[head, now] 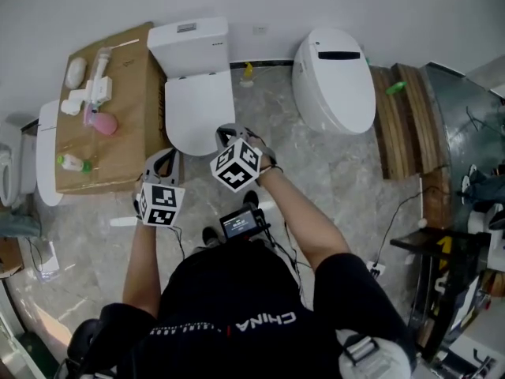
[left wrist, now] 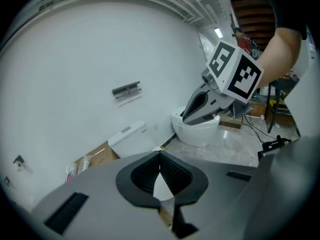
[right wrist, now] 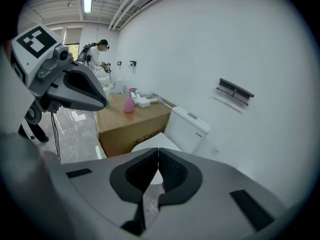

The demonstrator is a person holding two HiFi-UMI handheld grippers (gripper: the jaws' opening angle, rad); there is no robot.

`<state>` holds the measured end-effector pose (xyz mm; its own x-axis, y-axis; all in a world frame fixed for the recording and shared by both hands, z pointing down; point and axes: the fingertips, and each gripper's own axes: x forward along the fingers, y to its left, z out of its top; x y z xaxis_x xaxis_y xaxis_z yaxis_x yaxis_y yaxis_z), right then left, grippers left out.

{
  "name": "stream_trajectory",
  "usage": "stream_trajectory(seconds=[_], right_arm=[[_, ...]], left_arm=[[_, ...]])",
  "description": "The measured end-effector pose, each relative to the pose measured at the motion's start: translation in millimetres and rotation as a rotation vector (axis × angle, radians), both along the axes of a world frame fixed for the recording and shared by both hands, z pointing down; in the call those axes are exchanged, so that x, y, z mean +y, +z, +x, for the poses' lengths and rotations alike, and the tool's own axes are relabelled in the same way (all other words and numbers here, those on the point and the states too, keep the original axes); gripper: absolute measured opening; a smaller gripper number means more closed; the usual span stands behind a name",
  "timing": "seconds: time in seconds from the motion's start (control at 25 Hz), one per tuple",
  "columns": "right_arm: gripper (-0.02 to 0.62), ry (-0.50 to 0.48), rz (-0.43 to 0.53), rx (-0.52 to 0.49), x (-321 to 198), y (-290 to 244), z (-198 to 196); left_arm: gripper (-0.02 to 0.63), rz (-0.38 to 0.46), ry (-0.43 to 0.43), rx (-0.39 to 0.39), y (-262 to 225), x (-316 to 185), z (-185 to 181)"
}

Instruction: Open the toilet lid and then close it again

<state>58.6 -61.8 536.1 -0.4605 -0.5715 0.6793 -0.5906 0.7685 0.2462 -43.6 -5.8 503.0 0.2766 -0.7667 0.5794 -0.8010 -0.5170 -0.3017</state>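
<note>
The toilet lid [head: 199, 109] lies flat down on its bowl, at the wall edge of the floor, between the cardboard box [head: 118, 133] and a second, rounded toilet [head: 335, 81]. A lid lying down fits one that is yet to be lifted as well as one that has been lowered again, and nothing here tells which. Its long axis runs from the tank [head: 189, 42] at the wall straight toward the person, so the free front rim is the end facing both hands.

The right hand-held gripper [head: 226, 131] hovers over that front rim on its right side, jaws pressed together and holding nothing. The left hand-held gripper [head: 164, 158], also closed and empty, hangs just off the rim's left, near the box's corner. By my judgement the right one is nearer, with the lid ahead of it and below
</note>
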Motion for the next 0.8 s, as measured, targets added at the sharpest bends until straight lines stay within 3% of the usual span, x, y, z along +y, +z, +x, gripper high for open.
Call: stream_trajectory(seconds=[0.28,0.48,0.8], right_arm=[[0.015,0.088,0.037,0.039,70,-13,-35],[0.015,0.09,0.038,0.076,113,-16,-54],[0.015,0.109,0.059,0.079,137,-29,-68]], left_arm=[[0.011,0.033,0.11,0.004,2,71,-46],[0.011,0.035,0.135,0.02,1,107,-66],[0.011,0.037,0.159,0.039,2,126,-76]])
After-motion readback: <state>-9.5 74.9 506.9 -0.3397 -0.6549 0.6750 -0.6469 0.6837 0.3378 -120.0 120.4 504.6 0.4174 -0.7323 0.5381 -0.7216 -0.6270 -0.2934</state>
